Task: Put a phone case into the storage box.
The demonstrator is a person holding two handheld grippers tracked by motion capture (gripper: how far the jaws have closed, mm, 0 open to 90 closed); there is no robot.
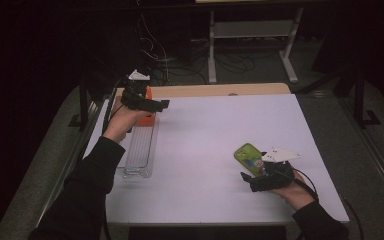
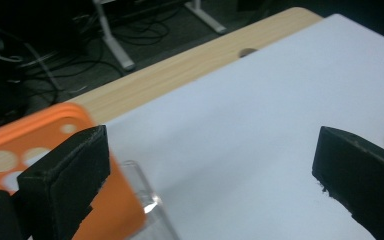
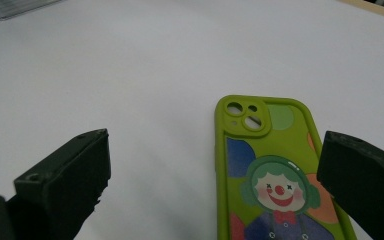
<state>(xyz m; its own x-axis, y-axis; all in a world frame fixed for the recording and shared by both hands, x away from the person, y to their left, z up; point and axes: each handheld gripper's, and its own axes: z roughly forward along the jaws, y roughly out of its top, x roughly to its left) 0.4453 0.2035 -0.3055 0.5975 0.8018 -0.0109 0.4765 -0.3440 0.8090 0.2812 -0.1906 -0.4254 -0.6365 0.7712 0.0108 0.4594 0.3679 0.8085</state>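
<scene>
An orange phone case [image 1: 148, 118] with round camera cut-outs rests at the far end of a clear plastic tray [image 1: 139, 150]. My left gripper [image 1: 160, 105] hovers just above it, open, with nothing between its jaws. In the left gripper view the orange case [image 2: 55, 135] shows behind the left jaw, at the left of that gripper [image 2: 210, 150]. A green phone case [image 1: 247, 156] with a clown picture lies flat on the white table. My right gripper [image 1: 252, 174] is low at its near end, open. In the right gripper view the green case [image 3: 267, 170] reaches in between the jaws of that gripper [image 3: 215, 155], nearer the right one.
The white tabletop [image 1: 215, 140] has a wooden strip [image 1: 220, 90] along its far edge. Beyond it are the legs of a stand [image 1: 250, 45] and cables on a dark floor. The tray's corner [image 2: 147, 202] shows in the left gripper view.
</scene>
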